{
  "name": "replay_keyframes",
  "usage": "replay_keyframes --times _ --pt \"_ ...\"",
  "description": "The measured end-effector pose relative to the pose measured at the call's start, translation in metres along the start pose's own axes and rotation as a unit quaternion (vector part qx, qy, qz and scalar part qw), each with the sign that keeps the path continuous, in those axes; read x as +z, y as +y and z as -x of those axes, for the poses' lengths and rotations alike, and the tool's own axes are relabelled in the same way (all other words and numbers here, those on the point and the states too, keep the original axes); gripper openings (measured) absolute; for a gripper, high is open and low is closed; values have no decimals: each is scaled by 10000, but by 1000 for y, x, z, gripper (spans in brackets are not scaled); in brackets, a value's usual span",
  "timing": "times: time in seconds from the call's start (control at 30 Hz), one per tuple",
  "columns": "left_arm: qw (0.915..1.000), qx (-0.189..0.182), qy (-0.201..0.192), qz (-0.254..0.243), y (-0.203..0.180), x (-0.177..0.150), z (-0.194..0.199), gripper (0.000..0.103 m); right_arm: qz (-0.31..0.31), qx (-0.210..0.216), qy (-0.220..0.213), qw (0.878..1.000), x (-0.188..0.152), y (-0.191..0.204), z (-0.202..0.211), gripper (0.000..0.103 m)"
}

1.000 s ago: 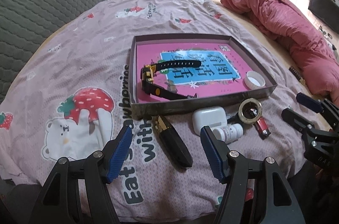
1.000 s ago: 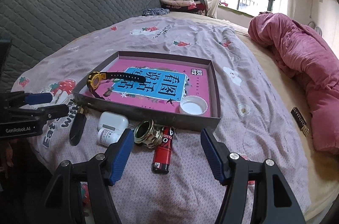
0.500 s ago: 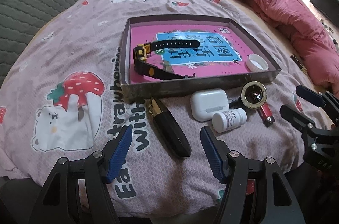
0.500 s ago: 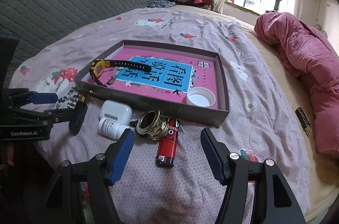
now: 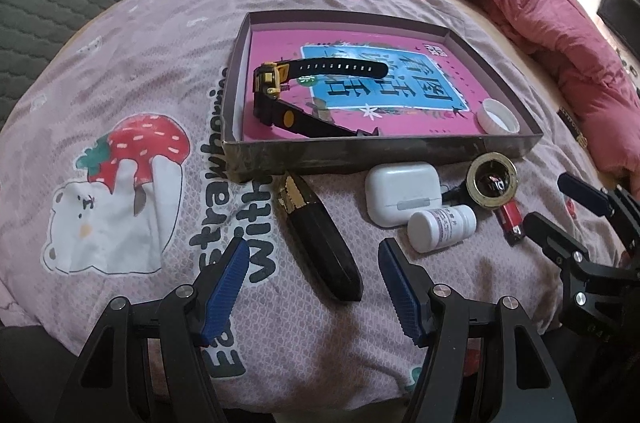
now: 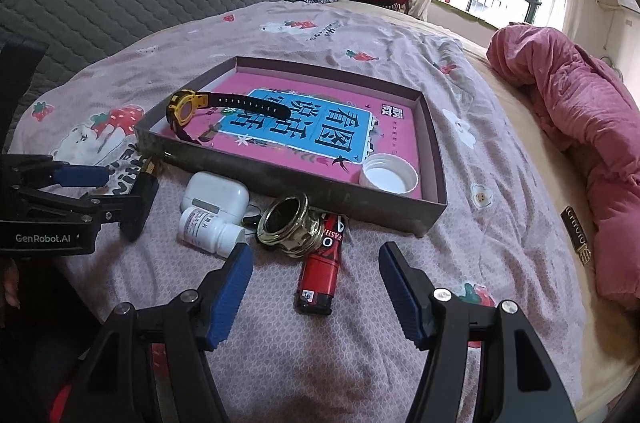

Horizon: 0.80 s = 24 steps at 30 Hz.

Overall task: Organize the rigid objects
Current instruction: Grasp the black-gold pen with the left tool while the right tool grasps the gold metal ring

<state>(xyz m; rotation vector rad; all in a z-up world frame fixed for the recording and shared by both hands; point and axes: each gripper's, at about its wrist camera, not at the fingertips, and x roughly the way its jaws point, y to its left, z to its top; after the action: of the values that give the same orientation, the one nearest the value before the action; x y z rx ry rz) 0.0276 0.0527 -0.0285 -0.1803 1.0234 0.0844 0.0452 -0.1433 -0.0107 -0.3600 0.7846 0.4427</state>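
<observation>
Shallow box tray (image 5: 508, 143) sits on the bed (image 5: 132, 71) as the collection spot, going by the task. Already in it: 1 yellow-and-black wristwatch (image 5: 280, 95) at the left end and 1 white bottle cap (image 5: 498, 116) in the right near corner.

Still loose on the bedspread, lined up just outside the tray's near wall: 1 black-and-gold folded item (image 5: 316, 239) (maybe a clipper or knife, can't tell), 1 white earbud case (image 5: 402, 192), 1 white pill bottle (image 5: 442, 227) lying on its side against the case, 1 brass ring fitting (image 6: 289, 225) resting on 1 red lighter (image 6: 320, 273). So 2 in, 5 out. One small dark tag (image 6: 576, 237) lies well apart by the pink quilt (image 6: 580, 127).

Left gripper (image 5: 314, 291) is spread wide and empty, angled down with the black-and-gold item between its fingers' line, likely the first pick. Right gripper (image 6: 316, 291) is also spread and empty, lined up over the lighter. Neither touches anything yet.
</observation>
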Motion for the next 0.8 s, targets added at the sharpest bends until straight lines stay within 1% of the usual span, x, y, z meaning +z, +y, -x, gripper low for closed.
replay_keyframes --times 0.23,0.4,0.5,0.8 --pt "9999 100 57 4 -4 4 -17 69 -115 85 30 9999 2 -5 -7 65" --pt "9996 155 161 174 2 7 -28 69 -156 79 141 9997 2 -9 -18 65" --pt "9995 101 155 266 6 8 -32 69 -141 87 208 9996 2 -9 -24 65" --pt "9995 135 144 237 6 11 -38 69 289 30 219 9993 3 5 -31 65"
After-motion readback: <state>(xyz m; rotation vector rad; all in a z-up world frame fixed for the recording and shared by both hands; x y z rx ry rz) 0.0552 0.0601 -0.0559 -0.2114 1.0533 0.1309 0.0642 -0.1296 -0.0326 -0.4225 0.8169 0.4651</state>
